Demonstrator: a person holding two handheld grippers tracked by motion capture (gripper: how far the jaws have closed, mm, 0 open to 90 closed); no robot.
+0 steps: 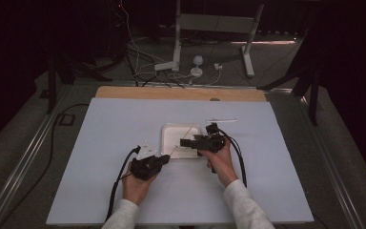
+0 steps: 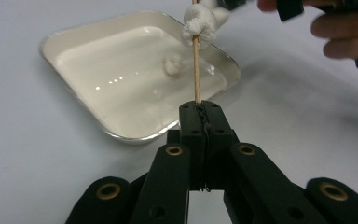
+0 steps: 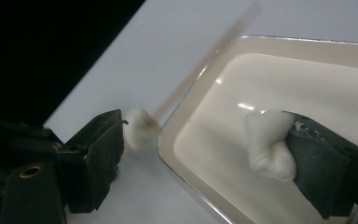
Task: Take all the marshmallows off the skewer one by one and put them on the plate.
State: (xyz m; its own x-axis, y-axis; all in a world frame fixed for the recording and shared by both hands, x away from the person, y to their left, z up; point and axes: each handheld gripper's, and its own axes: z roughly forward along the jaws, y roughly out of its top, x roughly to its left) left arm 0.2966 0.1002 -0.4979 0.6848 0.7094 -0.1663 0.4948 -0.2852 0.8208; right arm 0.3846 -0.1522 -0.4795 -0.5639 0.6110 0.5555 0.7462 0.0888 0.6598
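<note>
Two grippers work one thin wooden skewer [image 2: 196, 70] over a white tray [image 2: 74, 42]. Nearest the person, the left gripper [image 2: 200, 112] has its jaws pressed together on the skewer's near end, so the stick's long axis runs straight out from those jaws, up and away over the tray's near rim. A soft white lump [image 2: 203, 23], doughy and knobbly like a marshmallow, is threaded on it farther along, above the tray. The right gripper [image 3: 205, 140] reaches in from the far side, and is the nearer one to the lump: its jaws stand spread, with white bits sticking to both pads, one against the left pad [image 3: 137, 128], a larger one on the right pad [image 3: 268, 144]. Whether those pads press anything I cannot tell. In the high view the tray [image 1: 169, 131] sits mid-table between both hands.
</note>
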